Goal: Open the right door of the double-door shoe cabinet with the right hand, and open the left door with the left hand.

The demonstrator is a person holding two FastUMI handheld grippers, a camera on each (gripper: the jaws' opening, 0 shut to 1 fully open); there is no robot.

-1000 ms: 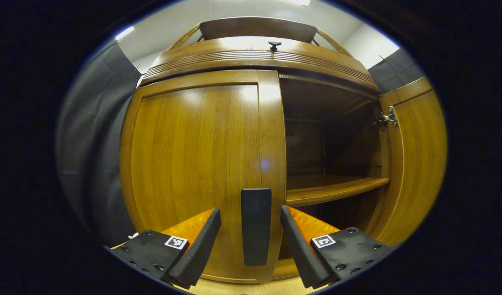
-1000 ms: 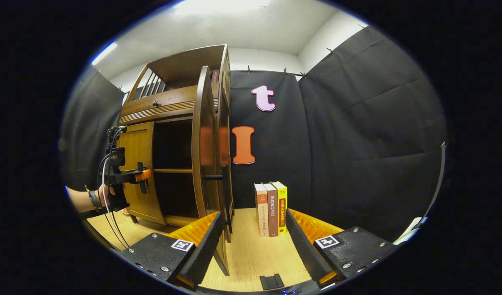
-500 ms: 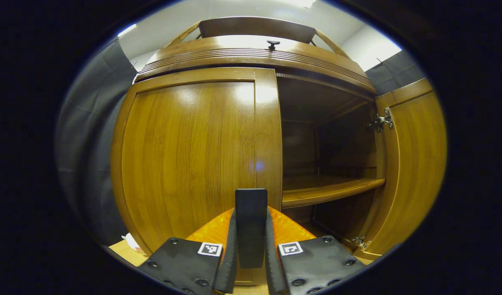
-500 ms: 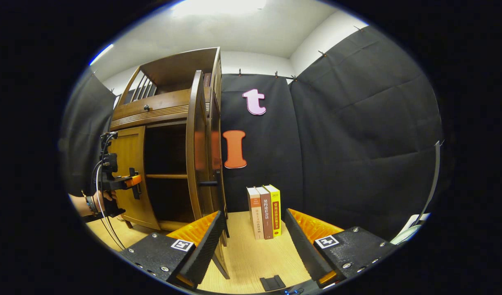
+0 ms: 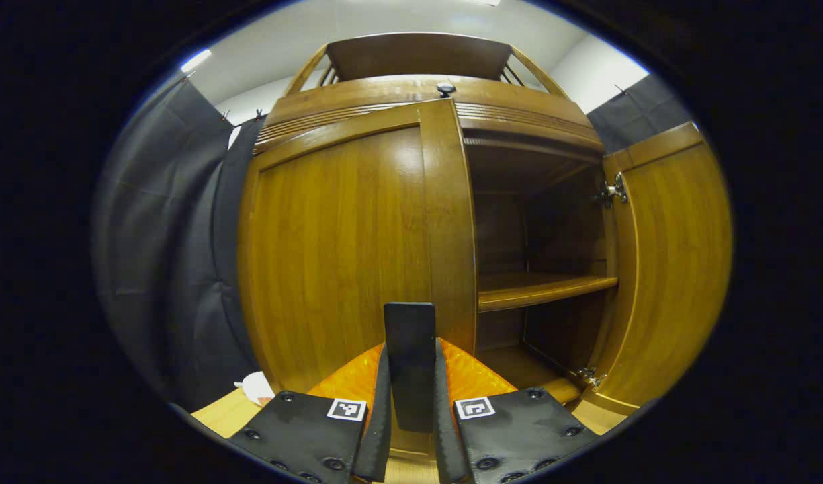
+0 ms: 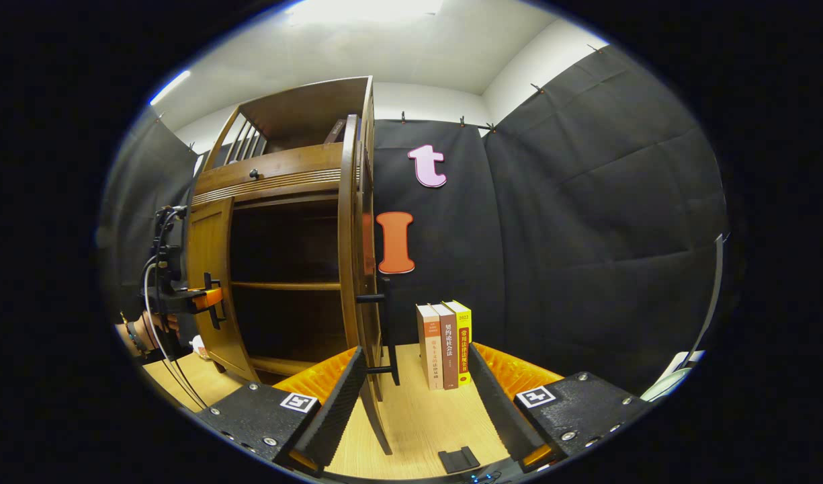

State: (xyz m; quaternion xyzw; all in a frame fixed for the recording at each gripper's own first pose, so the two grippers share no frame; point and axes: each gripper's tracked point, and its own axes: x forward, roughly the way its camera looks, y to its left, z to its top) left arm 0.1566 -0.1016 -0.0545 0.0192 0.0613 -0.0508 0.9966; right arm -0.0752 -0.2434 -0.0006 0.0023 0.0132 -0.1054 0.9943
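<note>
In the left gripper view, my left gripper (image 5: 410,359) is shut on the dark vertical handle (image 5: 409,329) of the wooden cabinet's left door (image 5: 344,249). That door stands slightly ajar, its free edge swung out from the frame. The right door (image 5: 666,269) hangs wide open, showing a dark interior with one shelf (image 5: 545,289). In the right gripper view, my right gripper (image 6: 414,396) is open and holds nothing. The open right door (image 6: 352,255) stands edge-on just beyond its left finger, with the handle (image 6: 386,329) apart from the fingers. A hand (image 6: 139,329) holds the left gripper (image 6: 206,302) at the left door (image 6: 209,289).
Three upright books (image 6: 445,343) stand on the wooden floor (image 6: 418,417) right of the cabinet, against the black cloth wall (image 6: 586,235). A small dark block (image 6: 459,460) lies on the floor by my right gripper. A drawer knob (image 5: 445,88) sits above the doors.
My left gripper went from open to shut on the left door's handle, and the door has since swung outward a little. My right gripper stayed open and drifted slightly beside the open right door.
</note>
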